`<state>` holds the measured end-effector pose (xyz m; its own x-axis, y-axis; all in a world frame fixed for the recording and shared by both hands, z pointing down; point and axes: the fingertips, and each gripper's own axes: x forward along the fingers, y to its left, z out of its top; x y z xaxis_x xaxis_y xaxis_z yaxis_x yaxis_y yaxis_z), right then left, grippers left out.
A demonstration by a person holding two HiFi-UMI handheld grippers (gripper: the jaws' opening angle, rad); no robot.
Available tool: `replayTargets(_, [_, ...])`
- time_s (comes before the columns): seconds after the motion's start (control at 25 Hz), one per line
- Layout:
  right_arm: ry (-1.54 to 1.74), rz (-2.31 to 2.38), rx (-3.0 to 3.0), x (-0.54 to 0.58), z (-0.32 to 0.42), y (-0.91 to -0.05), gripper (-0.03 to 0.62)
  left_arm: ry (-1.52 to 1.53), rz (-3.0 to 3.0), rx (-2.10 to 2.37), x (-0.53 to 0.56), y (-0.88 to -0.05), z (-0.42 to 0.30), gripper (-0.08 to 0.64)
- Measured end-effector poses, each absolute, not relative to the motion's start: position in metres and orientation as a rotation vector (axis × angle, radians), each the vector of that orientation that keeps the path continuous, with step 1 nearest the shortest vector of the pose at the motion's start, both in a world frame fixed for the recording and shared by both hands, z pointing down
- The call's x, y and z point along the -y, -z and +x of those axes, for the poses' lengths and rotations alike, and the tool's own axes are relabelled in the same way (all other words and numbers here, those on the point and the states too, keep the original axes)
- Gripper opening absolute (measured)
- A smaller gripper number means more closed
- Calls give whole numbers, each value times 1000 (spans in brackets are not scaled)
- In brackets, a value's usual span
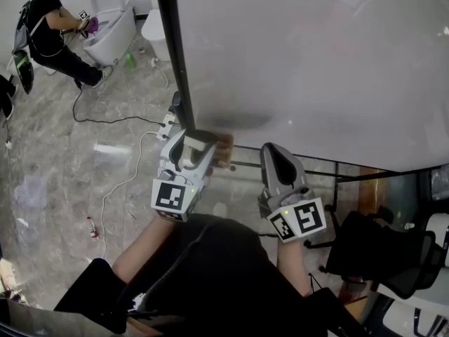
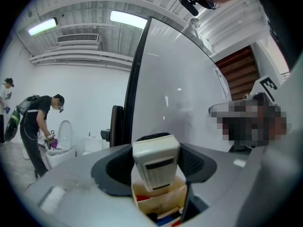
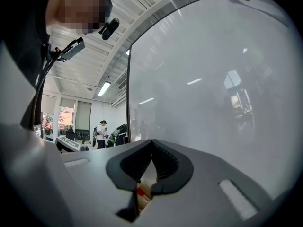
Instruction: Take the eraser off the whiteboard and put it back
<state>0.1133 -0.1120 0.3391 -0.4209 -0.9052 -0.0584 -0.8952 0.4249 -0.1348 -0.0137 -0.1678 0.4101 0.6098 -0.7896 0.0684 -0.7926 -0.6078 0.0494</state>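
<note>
A cream-white eraser (image 2: 155, 167) sits between the black pads of my left gripper (image 2: 156, 156), which is shut on it close to the whiteboard (image 2: 182, 93). Just below it hangs a small wooden tray (image 2: 161, 200) with red and blue markers inside. In the head view the left gripper (image 1: 194, 146) holds the eraser (image 1: 199, 143) beside that tray (image 1: 224, 151) at the lower edge of the whiteboard (image 1: 316, 55). My right gripper (image 1: 275, 153) hovers to the right, shut, nothing in it; in its own view the right gripper (image 3: 152, 145) faces the whiteboard (image 3: 213, 79).
The board's black frame post (image 1: 170, 48) runs down to the floor at its left edge. A person (image 1: 52, 34) bends over a white toilet (image 1: 112, 27) at the far left. A white cable (image 1: 119, 181) lies on the marble floor. Black office chairs (image 1: 393, 258) stand at the lower right.
</note>
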Motion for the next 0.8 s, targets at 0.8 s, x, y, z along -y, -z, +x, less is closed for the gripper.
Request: replayTargets(0.8, [154, -1525, -2602, 117, 121, -346, 9, -196, 2647, 1587, 181, -448, -15, 293])
